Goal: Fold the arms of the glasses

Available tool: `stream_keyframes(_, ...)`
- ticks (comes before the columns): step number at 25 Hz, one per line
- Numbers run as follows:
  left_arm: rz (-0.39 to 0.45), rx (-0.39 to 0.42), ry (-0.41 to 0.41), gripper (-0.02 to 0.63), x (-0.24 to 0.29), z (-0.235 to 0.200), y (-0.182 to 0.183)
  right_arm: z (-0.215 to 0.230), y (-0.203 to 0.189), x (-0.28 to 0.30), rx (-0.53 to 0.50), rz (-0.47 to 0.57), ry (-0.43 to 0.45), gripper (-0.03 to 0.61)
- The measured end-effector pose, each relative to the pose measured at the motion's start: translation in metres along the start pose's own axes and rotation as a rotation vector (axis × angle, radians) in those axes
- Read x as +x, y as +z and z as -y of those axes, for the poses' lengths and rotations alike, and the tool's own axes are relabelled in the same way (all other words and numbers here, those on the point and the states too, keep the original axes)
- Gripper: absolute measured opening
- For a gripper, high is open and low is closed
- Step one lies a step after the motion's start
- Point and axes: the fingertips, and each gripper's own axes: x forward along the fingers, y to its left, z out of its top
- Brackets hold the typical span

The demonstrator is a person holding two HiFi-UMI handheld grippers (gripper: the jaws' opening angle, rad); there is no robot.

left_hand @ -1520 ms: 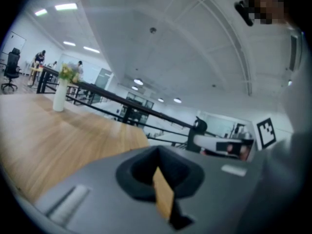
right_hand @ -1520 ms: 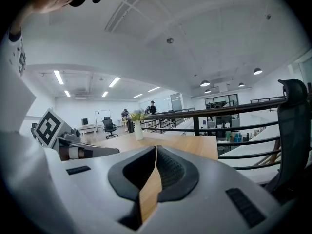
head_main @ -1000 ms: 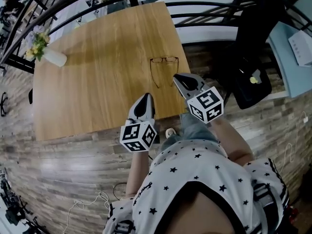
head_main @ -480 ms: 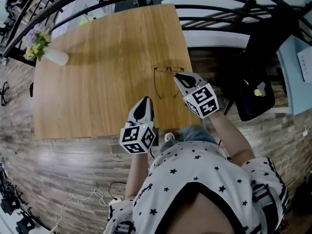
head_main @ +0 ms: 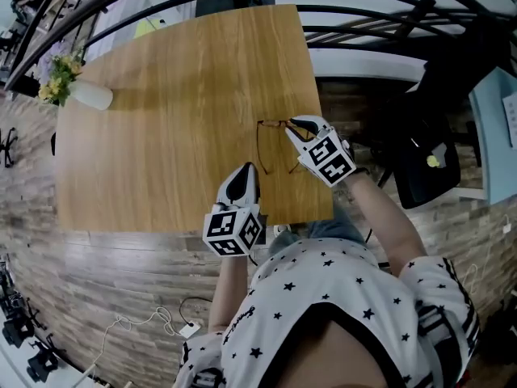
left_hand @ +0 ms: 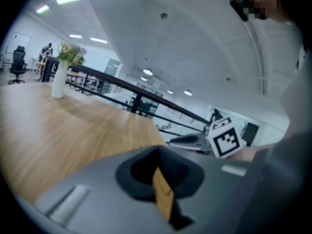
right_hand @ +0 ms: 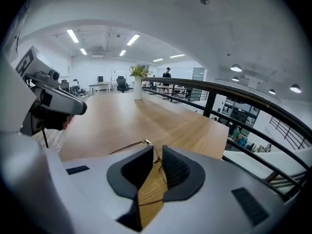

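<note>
Thin brown-framed glasses (head_main: 275, 145) lie on the wooden table (head_main: 161, 120) near its right edge, both arms unfolded and pointing towards me. My right gripper (head_main: 296, 125) hangs low over their right front corner. In the right gripper view its jaws (right_hand: 158, 150) stand a narrow gap apart, with the frame's wire showing in the gap and one arm (right_hand: 127, 148) running off to the left. My left gripper (head_main: 244, 173) is shut and empty, hovering near the table's front edge, left of the glasses' arms. In the left gripper view the jaws (left_hand: 157, 152) meet and the glasses are hidden.
A white vase with flowers (head_main: 79, 90) stands at the table's far left corner. A black railing (head_main: 363, 10) runs behind the table and along its right side. A black seat (head_main: 420, 156) sits beyond the railing at the right.
My right gripper has moved forward and down, from short of the glasses' arms to over their front right corner. The left gripper has edged forward over the table's front edge.
</note>
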Motion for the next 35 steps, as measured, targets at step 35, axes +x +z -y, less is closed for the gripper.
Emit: stream_keyframes(35,-0.017,-0.041,0.05,0.006,0.035,-0.012,0.005,0.0,-0.033,0.061,-0.255,-0.243,0.291,0.022)
